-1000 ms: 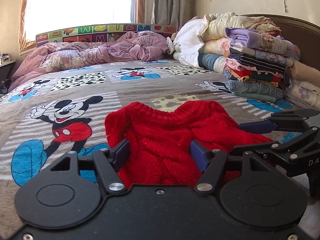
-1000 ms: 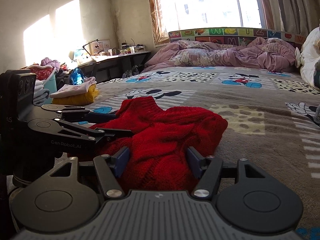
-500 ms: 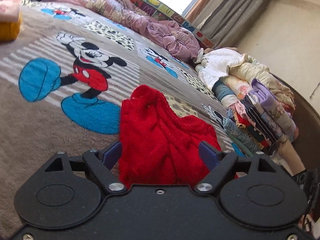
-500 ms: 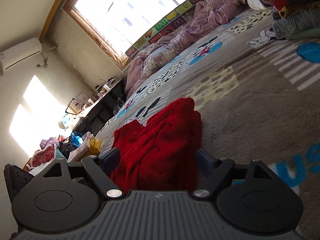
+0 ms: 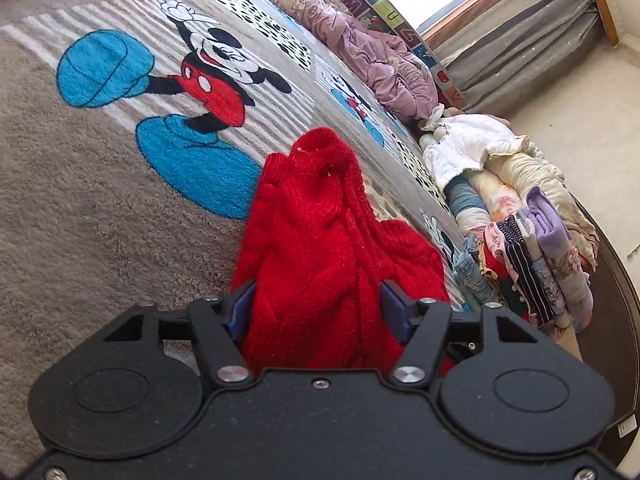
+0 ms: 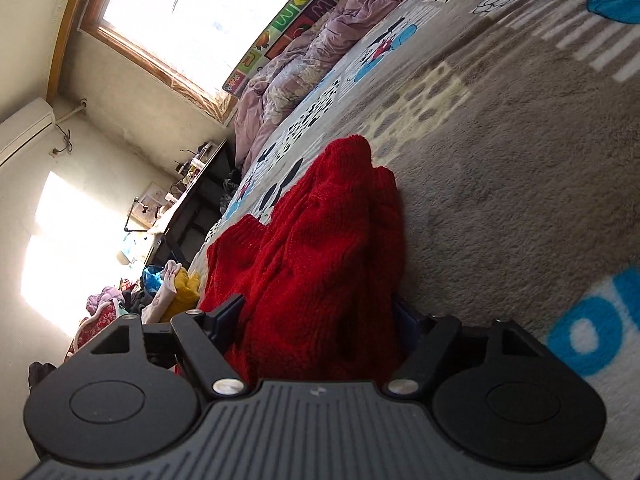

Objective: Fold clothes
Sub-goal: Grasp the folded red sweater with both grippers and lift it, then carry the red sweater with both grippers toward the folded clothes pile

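Most of both views is taken up by the bed blanket [image 5: 92,208], the grey one with the cartoon mouse print, and the red knit sweater [image 5: 320,248] is bunched up on it, right in front of both tools. A tall stack of folded clothes [image 5: 524,248] is seen off to the side in the left view, and a rumpled pink duvet [image 6: 304,60] further back.

The left gripper [image 5: 318,308] is spread pretty wide, with sweater fabric sitting between the blue pads; whether it's actually pinched can't be told. Same story for the right gripper [image 6: 320,316], wide apart with red knit bulging in between.

Compared to a second ago, both views are now rolled hard sideways and the sweater is gathered narrower. The right tool isn't seen in the left view anymore.
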Demonstrator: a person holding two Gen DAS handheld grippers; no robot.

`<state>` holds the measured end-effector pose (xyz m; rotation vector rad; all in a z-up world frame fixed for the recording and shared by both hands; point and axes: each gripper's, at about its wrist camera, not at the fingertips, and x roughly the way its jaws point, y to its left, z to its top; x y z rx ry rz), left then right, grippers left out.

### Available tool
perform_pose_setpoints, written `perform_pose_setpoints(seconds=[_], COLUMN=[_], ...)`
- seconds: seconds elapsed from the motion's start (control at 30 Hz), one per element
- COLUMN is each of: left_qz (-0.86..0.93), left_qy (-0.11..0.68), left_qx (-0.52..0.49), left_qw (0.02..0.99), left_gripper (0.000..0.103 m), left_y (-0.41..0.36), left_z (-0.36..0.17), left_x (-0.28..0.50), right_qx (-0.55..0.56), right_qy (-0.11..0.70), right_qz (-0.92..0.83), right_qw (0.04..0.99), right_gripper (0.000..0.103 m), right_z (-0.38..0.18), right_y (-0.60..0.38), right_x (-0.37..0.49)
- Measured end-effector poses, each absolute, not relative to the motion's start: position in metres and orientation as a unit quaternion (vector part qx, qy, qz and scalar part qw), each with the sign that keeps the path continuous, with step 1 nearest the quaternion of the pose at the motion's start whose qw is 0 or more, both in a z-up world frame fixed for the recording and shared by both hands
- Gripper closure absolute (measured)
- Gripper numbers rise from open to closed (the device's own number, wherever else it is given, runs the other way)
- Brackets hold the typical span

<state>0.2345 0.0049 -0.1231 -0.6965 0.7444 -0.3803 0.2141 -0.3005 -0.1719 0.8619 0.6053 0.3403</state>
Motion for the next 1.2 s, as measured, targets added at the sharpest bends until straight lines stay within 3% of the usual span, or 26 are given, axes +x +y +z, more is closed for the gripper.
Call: perform_pose_setpoints(seconds=[0.17,0.63,0.7,0.77,0.97,1.2], left_qz=[-0.169,-0.158,-0.161,-0.145,-0.152,-0.166], left_qy=[0.361,0.397,0.392,0.375,0.356,0.386], left_qx=[-0.350,-0.392,-0.375,-0.347,-0.340,-0.332], left_qw=[0.848,0.815,0.825,0.848,0.857,0.844], left_gripper=[0.052,0.054,0.052,0.037,0.023,0.022], left_y=[0.008,0.034,0.035,0.037,0.046,0.035], left_z=[-0.118,-0.108,-0.106,-0.099,-0.095,-0.111], left_x=[0.207,0.110,0.107,0.104,0.102,0.119], right_qx=[0.434,0.464,0.461,0.459,0.455,0.430], right_qy=[0.293,0.321,0.320,0.319,0.281,0.327], right_qz=[0.165,0.173,0.171,0.169,0.162,0.180], right_qw=[0.836,0.807,0.810,0.812,0.829,0.822], right_gripper=[0.032,0.032,0.031,0.028,0.016,0.014], right_z=[-0.172,-0.164,-0.162,-0.160,-0.150,-0.170], right_y=[-0.301,-0.291,-0.291,-0.290,-0.302,-0.291], right_x=[0.202,0.108,0.096,0.084,0.091,0.102])
